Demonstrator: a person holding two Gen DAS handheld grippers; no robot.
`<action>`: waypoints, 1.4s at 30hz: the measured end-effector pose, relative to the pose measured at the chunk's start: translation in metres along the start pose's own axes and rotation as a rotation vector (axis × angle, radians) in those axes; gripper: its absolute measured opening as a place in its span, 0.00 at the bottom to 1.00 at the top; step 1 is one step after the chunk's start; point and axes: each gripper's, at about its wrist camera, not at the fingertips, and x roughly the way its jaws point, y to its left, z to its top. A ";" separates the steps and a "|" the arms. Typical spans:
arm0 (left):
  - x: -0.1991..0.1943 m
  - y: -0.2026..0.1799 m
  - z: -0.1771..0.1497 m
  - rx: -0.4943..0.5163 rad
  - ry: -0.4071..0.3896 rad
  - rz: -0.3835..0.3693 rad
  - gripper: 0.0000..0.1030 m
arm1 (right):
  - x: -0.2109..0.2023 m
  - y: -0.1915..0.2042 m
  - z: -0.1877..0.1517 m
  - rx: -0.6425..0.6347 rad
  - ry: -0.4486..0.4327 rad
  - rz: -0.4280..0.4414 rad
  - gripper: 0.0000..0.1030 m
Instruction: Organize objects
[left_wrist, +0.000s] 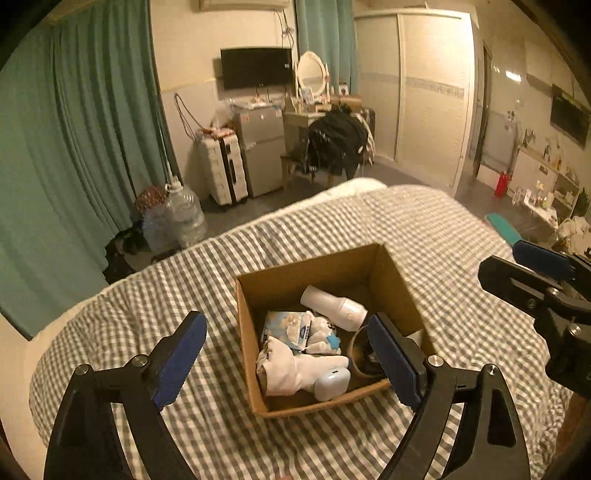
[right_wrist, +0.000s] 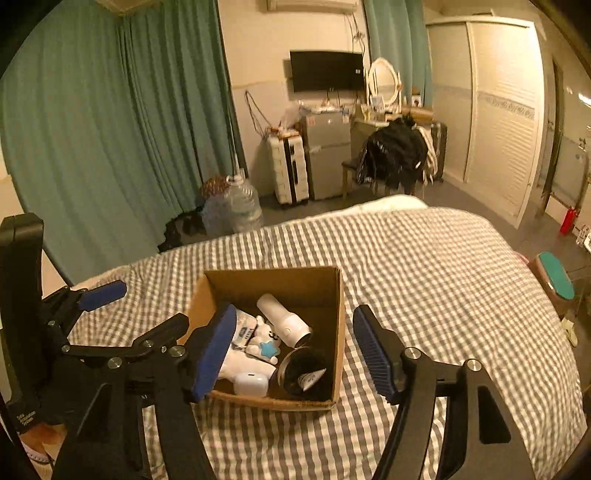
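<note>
Box (left_wrist: 325, 273) of cardboard sits open on the checked bed (left_wrist: 424, 229) — inside lie a white bottle (left_wrist: 334, 308), a packet (left_wrist: 286, 326), a plush toy (right_wrist: 264, 339), a white case (left_wrist: 331, 384) and a dark bowl (right_wrist: 306, 373). Left gripper (left_wrist: 288, 362) and right gripper (right_wrist: 293, 352) hover near it — jaws wide, holding nothing.

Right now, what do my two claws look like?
Both match: the left claw and right claw have black rigid frames with triangular cut-outs, silver round bolts at the joints, and flat blue ribbed pads on each finger. No cables or sleeves show. Small white lettering marks a black part, unreadable.
</note>
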 end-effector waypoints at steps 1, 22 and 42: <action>-0.009 0.000 0.000 -0.002 -0.010 0.004 0.92 | -0.013 0.003 0.001 -0.006 -0.017 -0.006 0.70; -0.092 0.000 -0.019 -0.098 -0.180 0.052 0.96 | -0.105 0.003 -0.035 -0.024 -0.222 -0.084 0.95; -0.007 0.004 -0.050 -0.100 -0.152 0.067 0.99 | -0.021 -0.020 -0.073 0.032 -0.179 -0.127 0.97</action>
